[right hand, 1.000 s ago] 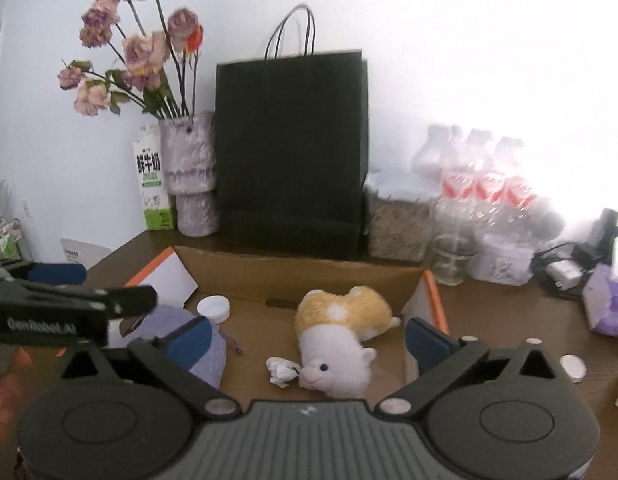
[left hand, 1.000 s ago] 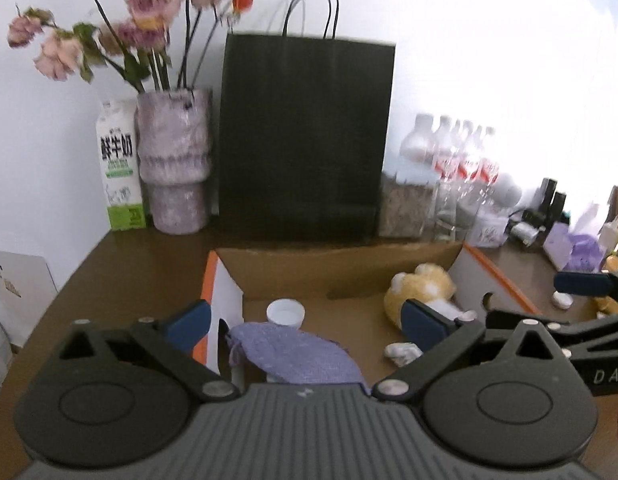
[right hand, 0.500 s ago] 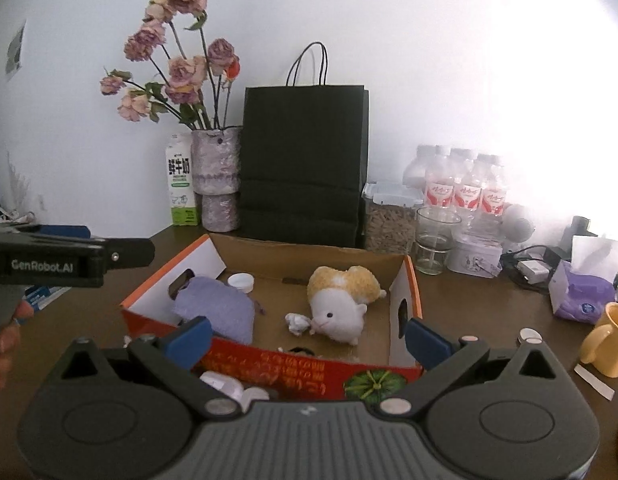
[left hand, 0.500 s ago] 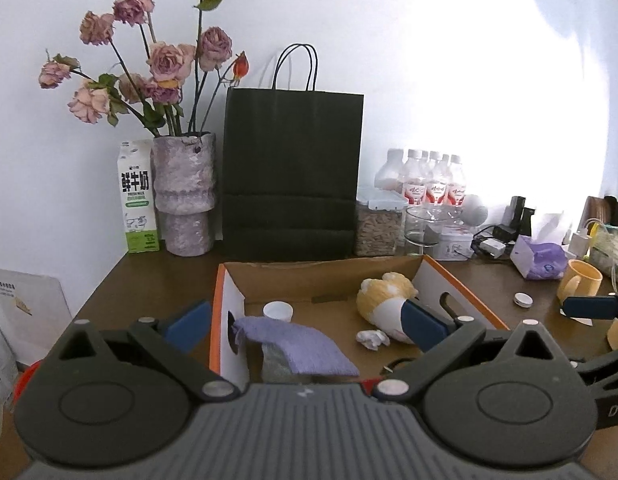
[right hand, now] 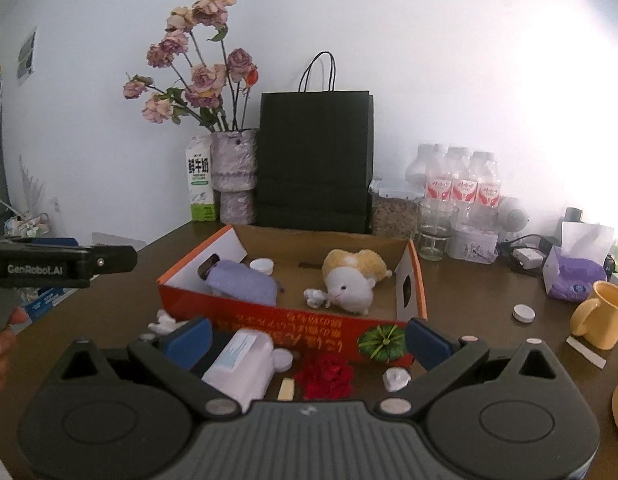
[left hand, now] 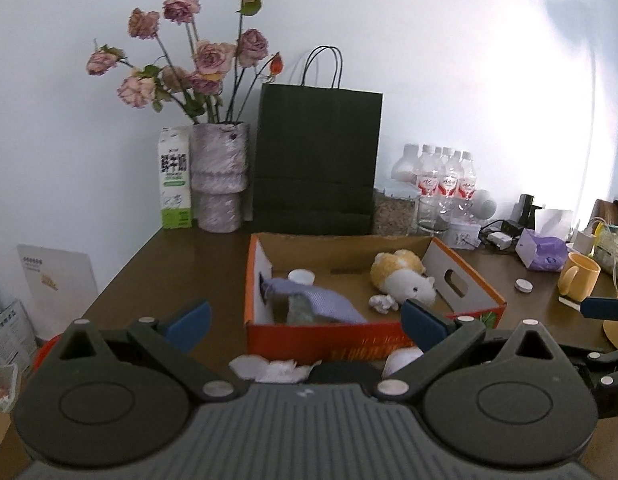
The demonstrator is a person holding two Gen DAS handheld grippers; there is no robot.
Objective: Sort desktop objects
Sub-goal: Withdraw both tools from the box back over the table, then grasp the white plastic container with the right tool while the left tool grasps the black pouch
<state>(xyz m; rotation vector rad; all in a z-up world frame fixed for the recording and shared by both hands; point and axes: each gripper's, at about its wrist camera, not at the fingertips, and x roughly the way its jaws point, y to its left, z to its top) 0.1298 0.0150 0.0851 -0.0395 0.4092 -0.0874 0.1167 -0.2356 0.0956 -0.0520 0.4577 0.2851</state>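
— Both of your grippers, left gripper point(left hand: 303, 316) and right gripper point(right hand: 307, 336), are spread wide with nothing between the fingers.
— And the orange open-topped cardboard box point(right hand: 293, 320)?
— Just ahead of both; the white plastic bottle point(right hand: 241, 364) lies between your right fingers.

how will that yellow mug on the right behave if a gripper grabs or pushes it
The yellow mug looks rigid and glazed, so probably slippery between the pads. It stands upright on a broad base, so a low push should slide it rather than tip it. Its handle faces the box, probably the easier place to grab.
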